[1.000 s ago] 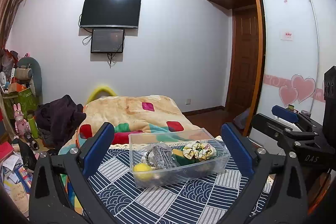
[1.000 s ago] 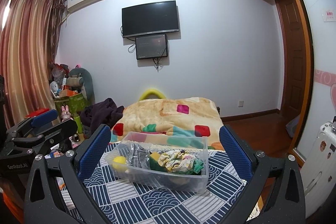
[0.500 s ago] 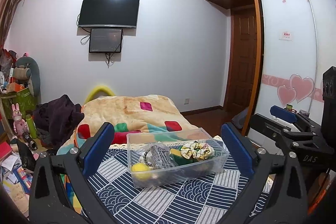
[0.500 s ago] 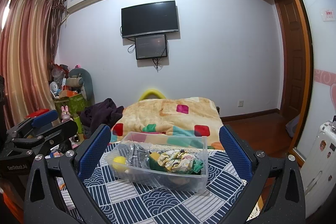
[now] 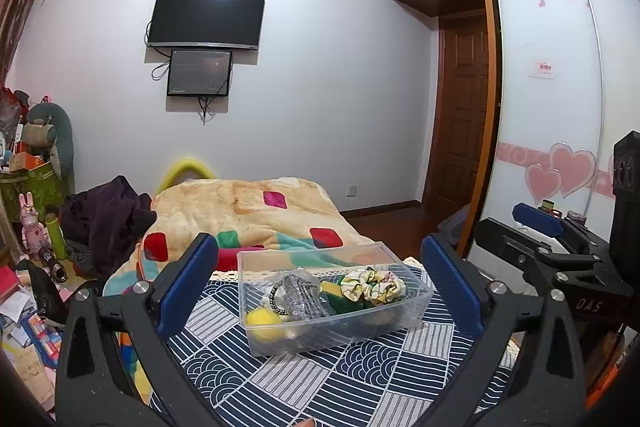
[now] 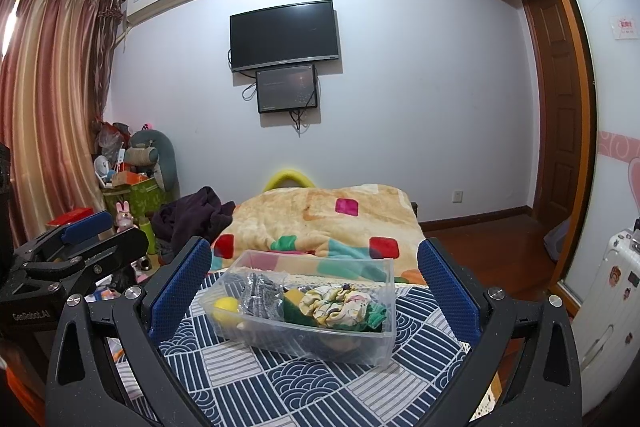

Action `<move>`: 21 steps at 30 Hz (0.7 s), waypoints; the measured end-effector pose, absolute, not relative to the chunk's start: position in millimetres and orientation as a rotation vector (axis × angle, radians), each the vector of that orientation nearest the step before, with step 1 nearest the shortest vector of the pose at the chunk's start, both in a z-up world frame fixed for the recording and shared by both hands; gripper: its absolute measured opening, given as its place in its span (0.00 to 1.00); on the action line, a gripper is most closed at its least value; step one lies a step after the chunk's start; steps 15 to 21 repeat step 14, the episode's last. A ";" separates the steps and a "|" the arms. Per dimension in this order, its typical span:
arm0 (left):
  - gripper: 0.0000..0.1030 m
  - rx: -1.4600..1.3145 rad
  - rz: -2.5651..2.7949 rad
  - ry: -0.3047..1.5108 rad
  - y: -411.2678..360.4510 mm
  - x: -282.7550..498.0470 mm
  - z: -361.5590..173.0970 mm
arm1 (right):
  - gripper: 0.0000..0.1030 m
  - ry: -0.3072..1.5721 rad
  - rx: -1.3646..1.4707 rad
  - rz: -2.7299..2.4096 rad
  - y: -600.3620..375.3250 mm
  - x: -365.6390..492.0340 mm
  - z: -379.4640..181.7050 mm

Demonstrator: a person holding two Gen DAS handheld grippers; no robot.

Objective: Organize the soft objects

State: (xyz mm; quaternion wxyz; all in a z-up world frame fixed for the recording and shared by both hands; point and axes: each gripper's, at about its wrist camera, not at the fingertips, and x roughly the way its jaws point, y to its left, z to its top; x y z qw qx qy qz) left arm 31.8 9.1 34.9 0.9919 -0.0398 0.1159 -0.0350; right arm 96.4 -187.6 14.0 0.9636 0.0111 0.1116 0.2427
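- A clear plastic bin (image 5: 332, 307) (image 6: 304, 311) sits on a blue-and-white patterned cloth (image 5: 320, 379) (image 6: 300, 383), holding a floral scrunchie (image 5: 372, 285) (image 6: 334, 305), a yellow ball (image 5: 262, 319) (image 6: 226, 307), a grey crinkled item (image 5: 300, 293) and green fabric (image 6: 374, 319).
- The left gripper (image 5: 320, 279) is spread wide, empty, with the bin between its fingers.
- The right gripper (image 6: 314, 277) is likewise wide apart and empty, flanking the bin.
- Behind lies a bed with an orange patchwork blanket (image 5: 248, 207) (image 6: 332, 215).
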 end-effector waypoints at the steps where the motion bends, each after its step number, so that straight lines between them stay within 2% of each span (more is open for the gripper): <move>1: 1.00 -0.081 -0.069 0.232 9.3 32.1 34.8 | 1.00 0.227 0.024 0.492 -187.5 95.9 14.0; 21: 1.00 -0.082 -0.081 0.242 6.4 33.9 31.4 | 1.00 0.233 0.020 0.490 -186.2 95.4 12.4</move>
